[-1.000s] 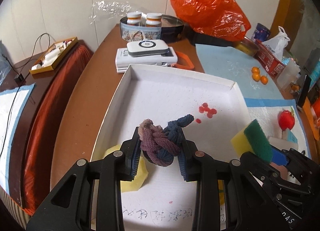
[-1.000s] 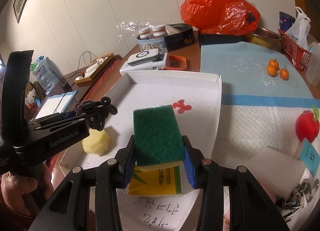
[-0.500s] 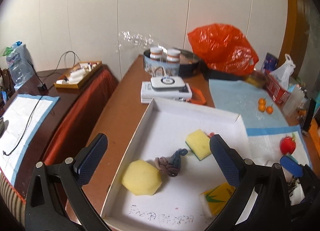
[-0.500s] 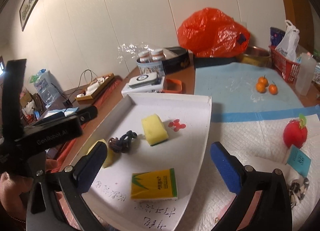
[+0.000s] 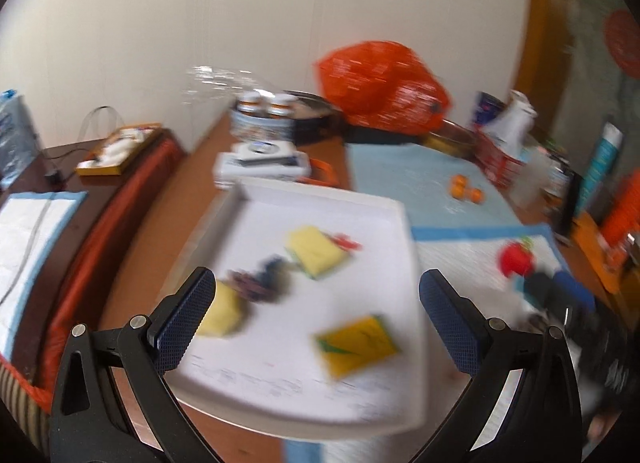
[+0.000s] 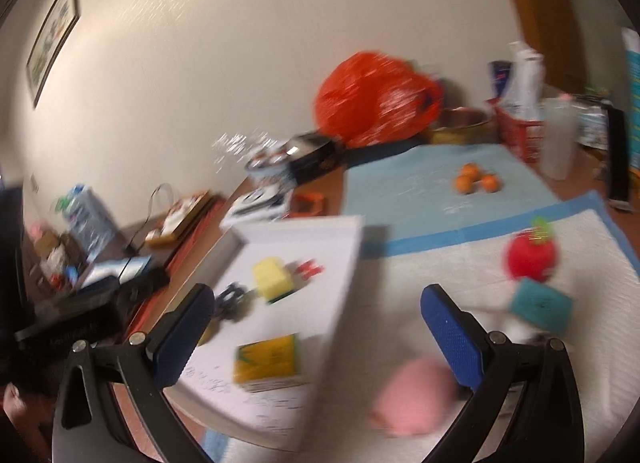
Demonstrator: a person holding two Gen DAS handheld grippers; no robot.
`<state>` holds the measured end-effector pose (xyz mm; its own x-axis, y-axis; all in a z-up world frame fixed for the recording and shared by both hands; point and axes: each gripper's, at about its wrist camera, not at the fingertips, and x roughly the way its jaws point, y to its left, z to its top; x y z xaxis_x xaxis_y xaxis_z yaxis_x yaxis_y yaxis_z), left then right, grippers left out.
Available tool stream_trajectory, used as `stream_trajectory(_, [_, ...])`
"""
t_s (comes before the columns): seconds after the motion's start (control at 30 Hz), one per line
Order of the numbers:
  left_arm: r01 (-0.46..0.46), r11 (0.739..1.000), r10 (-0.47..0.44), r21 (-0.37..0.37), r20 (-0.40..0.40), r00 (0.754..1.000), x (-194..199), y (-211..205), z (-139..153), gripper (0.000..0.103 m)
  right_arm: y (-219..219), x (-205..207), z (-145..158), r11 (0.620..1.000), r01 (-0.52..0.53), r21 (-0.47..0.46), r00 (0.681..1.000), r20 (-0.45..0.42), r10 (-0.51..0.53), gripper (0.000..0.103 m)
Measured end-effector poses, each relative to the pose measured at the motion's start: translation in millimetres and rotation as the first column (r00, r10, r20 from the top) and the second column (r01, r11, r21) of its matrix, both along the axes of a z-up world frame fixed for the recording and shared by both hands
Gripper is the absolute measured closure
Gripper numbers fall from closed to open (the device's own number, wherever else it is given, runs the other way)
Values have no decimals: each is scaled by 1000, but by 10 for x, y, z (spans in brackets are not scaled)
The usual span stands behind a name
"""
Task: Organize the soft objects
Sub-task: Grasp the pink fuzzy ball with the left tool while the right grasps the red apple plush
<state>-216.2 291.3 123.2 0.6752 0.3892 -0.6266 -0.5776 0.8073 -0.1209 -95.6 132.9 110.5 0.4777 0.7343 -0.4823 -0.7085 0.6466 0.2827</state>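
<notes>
Fingers (image 6: 452,335) of the right gripper (image 6: 316,303): standing wide apart, gripping nothing. Fingers (image 5: 184,323) of the left gripper (image 5: 316,283): likewise gaping, carrying nothing, hovering above the near end of the tray (image 5: 320,199).

Judging the pink lump (image 6: 412,399) as the likely next thing to be picked up: lying on the white pad (image 6: 440,263) just outside the tray's right wall, low in the right wrist view, below the gap and closer to the right-hand finger. Calling for a short drop down and forward by the right gripper, sitting far nearer than the left. Looking rounded and squashy, perhaps slightly wider than deep; too blurred for calling a long axis with any confidence.

Farther out on the same pad: a red plush apple (image 6: 532,259) with a green tuft, sitting beyond the right finger.

Inside the tray, already gathered: a yellow sponge (image 5: 316,251) with a green scouring face, lying at a slant; a knotted cloth (image 5: 260,283) in dark blue and purple just beside it; a pale yellow foam lump (image 5: 222,311) partly hiding behind the left finger; a wrapped sponge (image 5: 356,345) in glossy yellow-green packaging, flat and rectangular.

Underneath: a brown wooden worktop (image 5: 168,231).
</notes>
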Motion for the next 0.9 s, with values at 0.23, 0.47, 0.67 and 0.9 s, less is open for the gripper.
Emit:
stream_trajectory(0.23, [204, 977, -207, -64, -49, 977, 410, -775, -268, 0, -933, 514, -32, 978, 203, 53, 978, -46, -201, 0])
stream_trajectory(0.47, [252, 967, -254, -40, -214, 943, 958, -1339, -652, 0, -1608, 876, -195, 956, 291, 34, 951, -119, -285, 0])
stream_trajectory(0.67, [176, 981, -191, -82, -255, 948, 1118, -1290, -840, 3, -1959, 1164, -284, 952, 305, 26, 942, -154, -297, 0])
stream_trajectory(0.9, [176, 976, -206, -126, -293, 933, 1265, -1329, -1019, 27, -1803, 1669, -229, 979, 198, -38, 971, -131, -201, 0])
